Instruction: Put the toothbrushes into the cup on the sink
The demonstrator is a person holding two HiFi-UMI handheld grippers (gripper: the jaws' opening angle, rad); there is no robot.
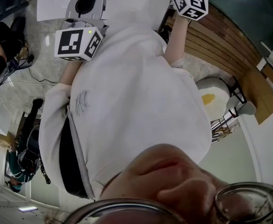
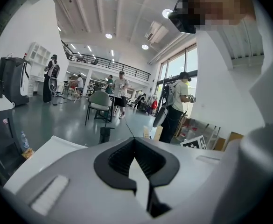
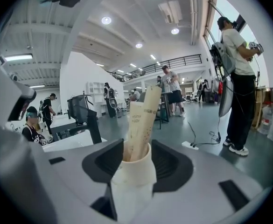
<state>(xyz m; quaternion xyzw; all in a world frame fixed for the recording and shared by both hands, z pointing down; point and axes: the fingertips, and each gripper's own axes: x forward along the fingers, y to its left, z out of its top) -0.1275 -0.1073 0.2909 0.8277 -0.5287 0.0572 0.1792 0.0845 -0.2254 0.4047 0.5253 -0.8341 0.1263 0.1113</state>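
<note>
The two paper-wrapped toothbrushes (image 3: 141, 120) stand in the white cup (image 3: 131, 174). My right tongs (image 3: 137, 155) seem clamped on the cup's sides, holding it in the air above the hall floor (image 3: 206, 120). My left tongs (image 2: 135, 148) are closed together, empty.

Left gripper (image 1: 87, 6), right gripper (image 1: 190, 3) raised before white-shirted torso (image 1: 136, 101); wooden slats (image 1: 220, 45) right.

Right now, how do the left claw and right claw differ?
Left claw: pads meet at the tips, nothing between them. Right claw: pads stand wide, gripping a white cup that holds paper-wrapped toothbrushes. Shared: white shells, black ribbed pads.
</note>
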